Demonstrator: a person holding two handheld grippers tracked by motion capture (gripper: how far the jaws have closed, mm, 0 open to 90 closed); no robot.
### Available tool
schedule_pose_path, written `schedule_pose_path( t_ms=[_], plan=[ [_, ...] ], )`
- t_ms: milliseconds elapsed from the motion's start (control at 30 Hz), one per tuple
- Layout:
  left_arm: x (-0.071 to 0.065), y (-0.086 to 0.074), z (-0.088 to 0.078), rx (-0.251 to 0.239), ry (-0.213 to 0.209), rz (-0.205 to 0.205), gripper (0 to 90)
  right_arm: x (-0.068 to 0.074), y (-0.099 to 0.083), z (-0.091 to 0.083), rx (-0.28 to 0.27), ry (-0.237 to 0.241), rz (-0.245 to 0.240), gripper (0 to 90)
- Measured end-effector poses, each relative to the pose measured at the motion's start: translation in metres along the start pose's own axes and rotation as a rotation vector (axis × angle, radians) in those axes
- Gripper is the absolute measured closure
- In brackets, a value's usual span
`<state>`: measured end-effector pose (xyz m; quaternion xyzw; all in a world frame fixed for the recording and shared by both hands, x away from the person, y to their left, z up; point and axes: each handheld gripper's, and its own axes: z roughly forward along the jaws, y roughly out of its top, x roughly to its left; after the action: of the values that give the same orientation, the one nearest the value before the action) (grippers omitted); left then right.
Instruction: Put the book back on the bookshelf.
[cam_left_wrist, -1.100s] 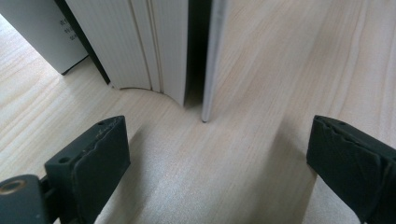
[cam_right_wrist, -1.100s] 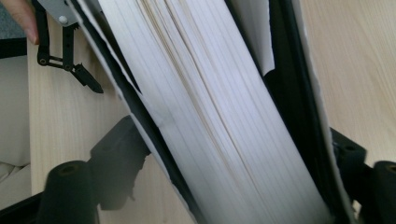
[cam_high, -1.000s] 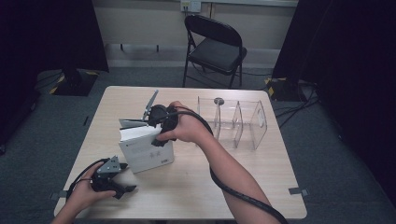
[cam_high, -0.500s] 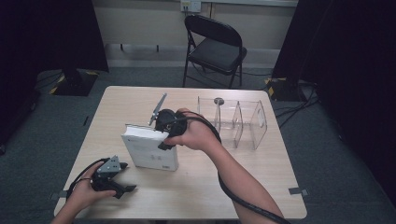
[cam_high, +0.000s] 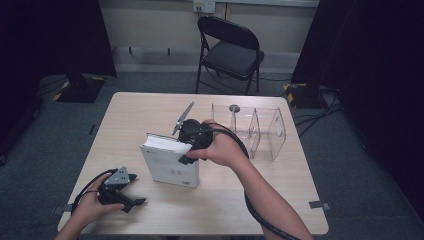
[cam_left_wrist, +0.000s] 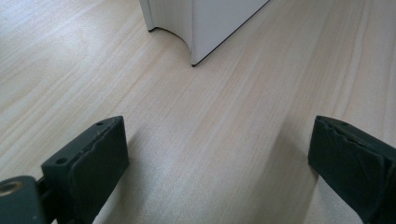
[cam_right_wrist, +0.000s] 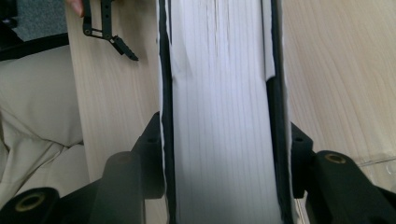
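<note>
The right gripper (cam_high: 186, 150) is clamped on the upright book (cam_high: 169, 165) at table centre, the clear rack (cam_high: 252, 131) at 2 o'clock awaiting it, while the left gripper (cam_high: 131, 196) rests with jaws apart.

Your table (cam_high: 150, 110) is pale wood grain, its top bare along the far left. The white book (cam_high: 167, 165) stands on it at the middle, lower edge on the wood. To the book's right, well apart, sits the clear divided organizer (cam_high: 260, 130). Near the book's front left, your left gripper (cam_high: 131, 200) rests low at the table's front edge.
</note>
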<state>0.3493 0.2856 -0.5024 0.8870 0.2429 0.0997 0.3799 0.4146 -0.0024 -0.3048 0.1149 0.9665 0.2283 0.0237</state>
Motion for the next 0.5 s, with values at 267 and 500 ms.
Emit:
schedule_pose_path(
  t_ms=[267,500],
  plan=[
    [0.000,0.000,0.000,0.003,-0.004,0.001,4.4,-0.001,0.015,0.021,0.008,-0.006,0.019,42.3],
    [0.000,0.000,0.000,0.003,-0.003,0.000,4.3,0.002,0.020,0.033,0.097,-0.053,-0.019,42.2]
  ],
)
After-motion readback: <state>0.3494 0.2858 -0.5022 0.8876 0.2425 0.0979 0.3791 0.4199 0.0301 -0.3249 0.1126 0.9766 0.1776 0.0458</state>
